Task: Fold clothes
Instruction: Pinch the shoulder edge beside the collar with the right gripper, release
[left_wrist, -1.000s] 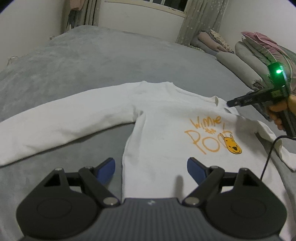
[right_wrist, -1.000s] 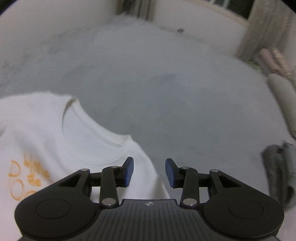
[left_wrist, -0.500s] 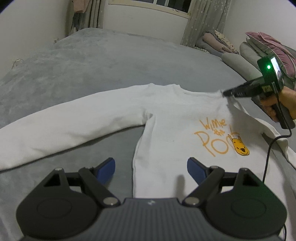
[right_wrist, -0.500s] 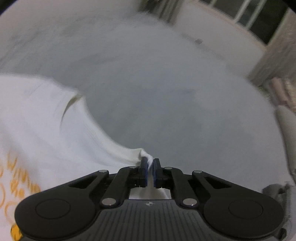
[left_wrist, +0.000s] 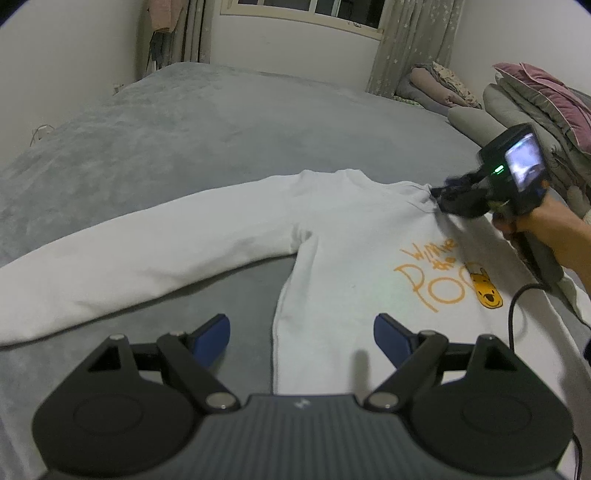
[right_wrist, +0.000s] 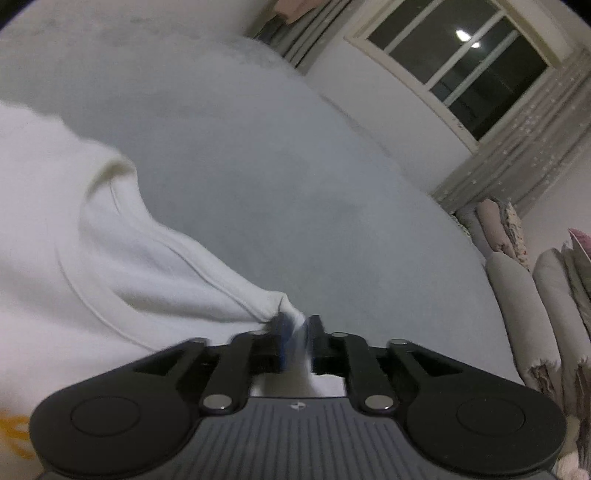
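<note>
A white long-sleeved sweatshirt (left_wrist: 351, 251) with an orange bear print (left_wrist: 443, 273) lies face up on the grey bed (left_wrist: 221, 140), its left sleeve (left_wrist: 147, 251) stretched out to the left. In a person's hand (left_wrist: 546, 229), my right gripper (left_wrist: 437, 192) is at the shoulder seam beside the collar. In the right wrist view a bunched fold of the sweatshirt (right_wrist: 92, 258) fills the narrow gap of that right gripper (right_wrist: 297, 332), whose jaws are opening. My left gripper (left_wrist: 301, 338) hovers wide open over the shirt's lower side seam, holding nothing.
Rolled and folded bedding (left_wrist: 535, 103) is stacked along the bed's right side. A curtain (left_wrist: 413, 44) and a window are at the far wall. A black cable (left_wrist: 517, 306) from the right gripper trails over the shirt.
The right gripper closed on the shoulder fabric, then moved left and down toward the collar, dragging the cloth; its jaws now stand slightly apart. The left gripper has stayed put.
</note>
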